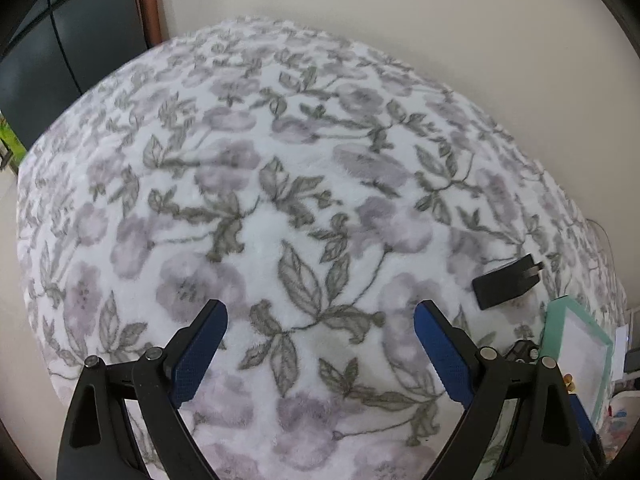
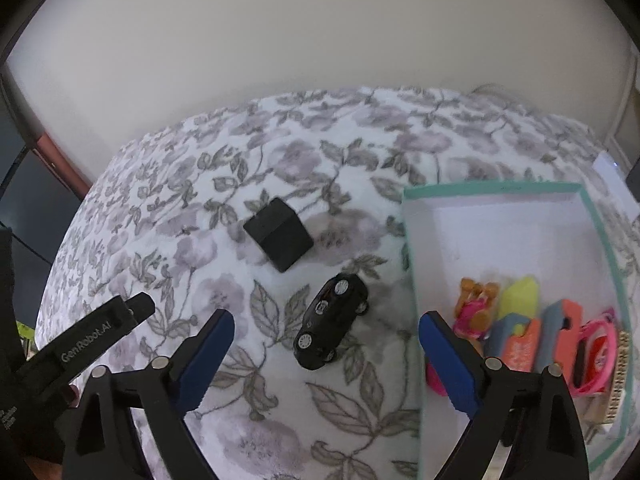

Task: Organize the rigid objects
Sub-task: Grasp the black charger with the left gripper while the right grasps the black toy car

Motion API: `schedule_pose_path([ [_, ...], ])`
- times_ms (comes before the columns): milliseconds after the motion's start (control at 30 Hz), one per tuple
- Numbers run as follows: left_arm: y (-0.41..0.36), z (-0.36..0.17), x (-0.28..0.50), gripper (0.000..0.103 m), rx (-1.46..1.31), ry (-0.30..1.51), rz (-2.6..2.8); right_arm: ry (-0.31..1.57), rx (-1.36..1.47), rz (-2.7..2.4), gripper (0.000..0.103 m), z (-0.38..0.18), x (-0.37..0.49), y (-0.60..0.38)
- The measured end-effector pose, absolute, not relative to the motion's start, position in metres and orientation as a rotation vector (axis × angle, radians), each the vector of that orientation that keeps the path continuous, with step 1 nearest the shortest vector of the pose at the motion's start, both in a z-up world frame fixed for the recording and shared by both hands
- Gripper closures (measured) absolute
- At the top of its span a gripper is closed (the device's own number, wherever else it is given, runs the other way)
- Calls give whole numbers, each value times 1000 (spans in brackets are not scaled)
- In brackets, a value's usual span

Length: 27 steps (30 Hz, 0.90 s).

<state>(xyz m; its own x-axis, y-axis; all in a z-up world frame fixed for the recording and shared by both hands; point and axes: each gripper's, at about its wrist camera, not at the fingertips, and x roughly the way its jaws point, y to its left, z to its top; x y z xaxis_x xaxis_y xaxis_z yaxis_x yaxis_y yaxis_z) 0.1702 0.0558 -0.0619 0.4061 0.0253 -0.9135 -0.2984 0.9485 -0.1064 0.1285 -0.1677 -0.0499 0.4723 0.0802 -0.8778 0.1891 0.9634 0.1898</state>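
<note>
A black toy car (image 2: 331, 323) lies on its side on the floral blanket (image 2: 240, 184), just ahead of my right gripper (image 2: 326, 342), which is open and empty. A black plug adapter (image 2: 279, 234) lies beyond the car; it also shows in the left wrist view (image 1: 506, 282). A white box with a teal rim (image 2: 492, 189) sits to the right and holds several colourful toys (image 2: 520, 328). My left gripper (image 1: 320, 332) is open and empty over bare blanket (image 1: 280, 160), with the box's corner (image 1: 576, 320) at its right.
A pale wall (image 2: 320, 40) runs behind the blanket-covered surface. A dark cabinet with a brown edge (image 1: 80, 40) stands at the far left. The left gripper's black body (image 2: 80, 344) shows at the lower left of the right wrist view. A white device (image 2: 614, 176) lies past the box.
</note>
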Motion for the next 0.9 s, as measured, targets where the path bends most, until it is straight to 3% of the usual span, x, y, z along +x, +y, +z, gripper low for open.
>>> schedule_pose_path([
  [533,46,-66,183,8,-239,1112,154,1142,330,-76,46,-87,142,-168],
  [900,32,-65,192,8,-197,1065,87,1147,305,-87,65,-97,150,-164],
])
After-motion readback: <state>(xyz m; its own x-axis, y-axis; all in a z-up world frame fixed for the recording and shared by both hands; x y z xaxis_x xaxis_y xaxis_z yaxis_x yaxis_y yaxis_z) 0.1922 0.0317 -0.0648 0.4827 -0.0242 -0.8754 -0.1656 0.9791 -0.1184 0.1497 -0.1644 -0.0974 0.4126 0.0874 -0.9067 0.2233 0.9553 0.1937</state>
